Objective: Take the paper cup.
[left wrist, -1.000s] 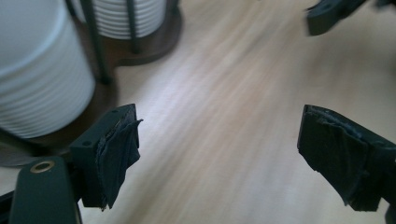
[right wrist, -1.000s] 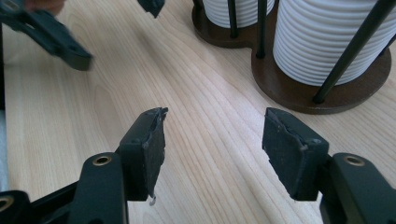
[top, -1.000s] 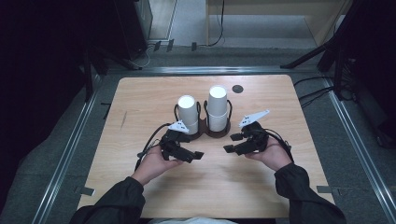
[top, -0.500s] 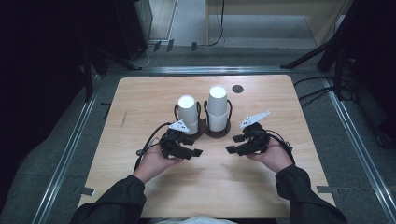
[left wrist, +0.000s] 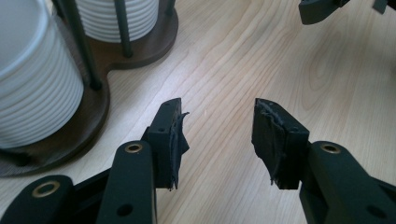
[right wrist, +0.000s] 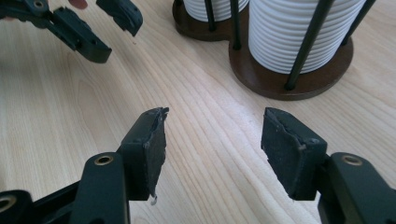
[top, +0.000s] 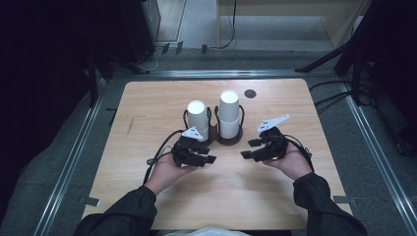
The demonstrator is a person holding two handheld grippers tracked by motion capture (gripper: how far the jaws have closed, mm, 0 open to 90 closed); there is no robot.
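Table [top: 147,196]: pale wood, taking up the middle of the high view. The person's sleeves and hands enter from the bottom edge.

Cup holder [top: 231,141]: dark wooden double base with thin black upright rods, just above centre of frame. It carries two stacks of white ribbed paper cups, mouths down.
- Left stack [top: 198,120] is the shorter.
- Right stack [top: 229,114] is taller and sits a little higher in frame.
- Both are seated inside the rods and untouched.

Left tool [top: 209,152]: just below the left stack, near the holder base but apart from it.
- Its jaws have just been closing and now stand partly drawn in.
- The left gripper view shows the left tool [left wrist: 217,126] with bare table grain in the gap and nothing between the frayed pads [left wrist: 268,135]. It is released, gripping air.
- The near stack [left wrist: 32,88] lies to the upper left of that view, off the line of the jaws.

Right tool [top: 248,149]: lower right of the holder, apart from it.
- In the right gripper view, the right tool [right wrist: 212,140] has its jaws standing apart over bare wood. It is empty and holds nothing.
- The holder base [right wrist: 289,74] is in the upper right of that view.
- The left tool [right wrist: 116,37] is in the upper left.

Small black round spot [top: 250,93] on the table above the stacks. I cannot tell what it is.

Judgement: the left tool's closing caught no cup, so it reads as a flex or a narrowing ahead of an approach, not a grasp. No cup has been lifted yet. Either tool must first swing onto a stack's top cup and line its jaws across it.
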